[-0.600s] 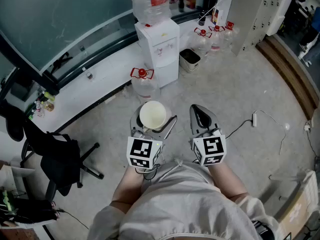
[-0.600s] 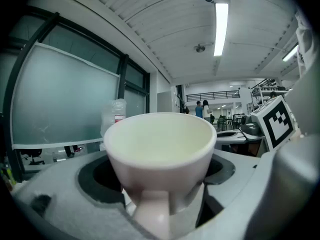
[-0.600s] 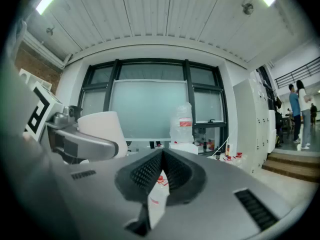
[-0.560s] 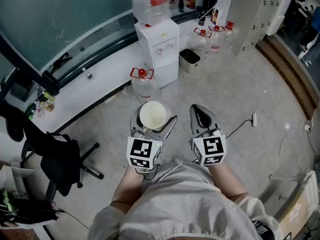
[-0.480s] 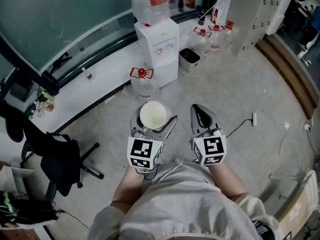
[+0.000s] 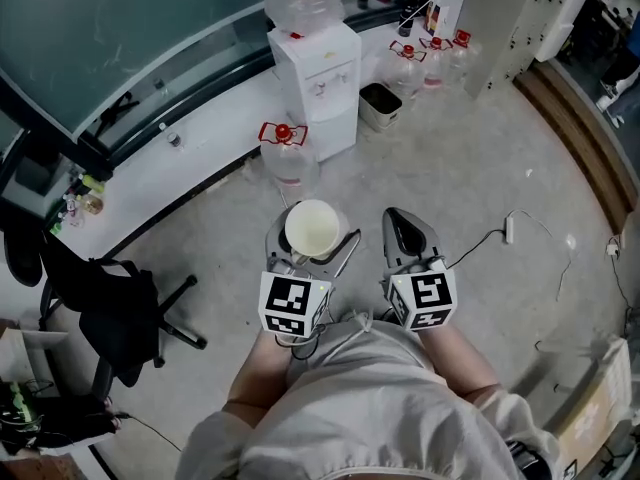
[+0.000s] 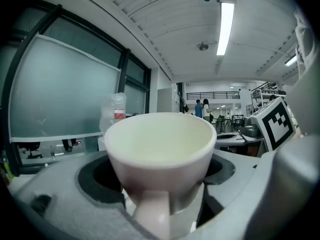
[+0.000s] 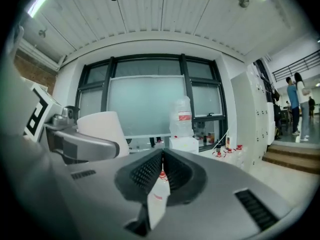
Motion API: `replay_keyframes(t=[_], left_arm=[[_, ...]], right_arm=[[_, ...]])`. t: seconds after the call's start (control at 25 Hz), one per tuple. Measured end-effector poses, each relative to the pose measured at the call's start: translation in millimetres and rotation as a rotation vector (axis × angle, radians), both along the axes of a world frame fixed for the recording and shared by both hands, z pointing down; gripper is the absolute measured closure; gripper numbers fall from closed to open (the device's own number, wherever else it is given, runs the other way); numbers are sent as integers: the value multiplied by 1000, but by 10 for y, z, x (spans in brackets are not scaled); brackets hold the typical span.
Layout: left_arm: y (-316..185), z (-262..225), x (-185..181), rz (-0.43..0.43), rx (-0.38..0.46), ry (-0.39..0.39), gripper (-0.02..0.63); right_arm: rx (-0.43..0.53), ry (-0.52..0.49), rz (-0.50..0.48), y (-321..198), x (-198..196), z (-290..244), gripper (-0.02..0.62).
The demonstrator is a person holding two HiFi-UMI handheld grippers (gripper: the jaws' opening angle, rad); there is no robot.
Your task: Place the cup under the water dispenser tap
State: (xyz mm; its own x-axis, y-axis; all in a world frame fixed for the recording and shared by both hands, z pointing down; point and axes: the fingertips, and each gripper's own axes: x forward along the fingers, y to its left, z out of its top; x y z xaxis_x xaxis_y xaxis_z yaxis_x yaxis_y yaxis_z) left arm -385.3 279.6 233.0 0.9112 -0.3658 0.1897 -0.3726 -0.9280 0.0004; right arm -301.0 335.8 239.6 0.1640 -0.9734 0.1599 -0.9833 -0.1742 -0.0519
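A white cup (image 6: 311,228) with its handle toward me sits upright between the jaws of my left gripper (image 6: 309,240), which is shut on it above the floor. In the left gripper view the cup (image 7: 160,149) fills the middle and looks empty. The white water dispenser (image 6: 318,83), with a large bottle on top, stands against the window ledge well ahead of the cup. Its taps (image 6: 325,86) face me. My right gripper (image 6: 402,220) hangs beside the left one, shut and empty; its pads (image 8: 159,169) meet. The dispenser (image 8: 184,143) shows far off in the right gripper view.
A large water bottle with a red cap (image 6: 287,158) stands on the floor between me and the dispenser. A small bin (image 6: 379,104) and several more bottles (image 6: 430,56) are right of it. A black office chair (image 6: 110,308) is at the left, a cable and power strip (image 6: 507,230) at the right.
The whole head view has shifted slightly, with the dispenser a little higher in the picture. Both grippers keep their places side by side and the cup stays in the left one.
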Motion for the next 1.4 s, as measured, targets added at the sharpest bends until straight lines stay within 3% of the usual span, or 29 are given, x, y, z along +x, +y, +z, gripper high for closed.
replay_keyframes(t=[0.36,0.64,1.04,1.4], left_arm=[[-72,331,175,-7,-75,-28,140],[-334,423,548,-81,-80,-48,141],[-1066,576,1625,-240,-122,-60,141],[-1500,839,2671,-332,-177,-64,141]], right_arm=[[-108,-47,-5,-47,201,371,568],[-95,-57,-94,-463,601,465,568],[-111,-72,-233,-1280,1799,522,567],[-160,-60,-324,-1706,2876,691,568]])
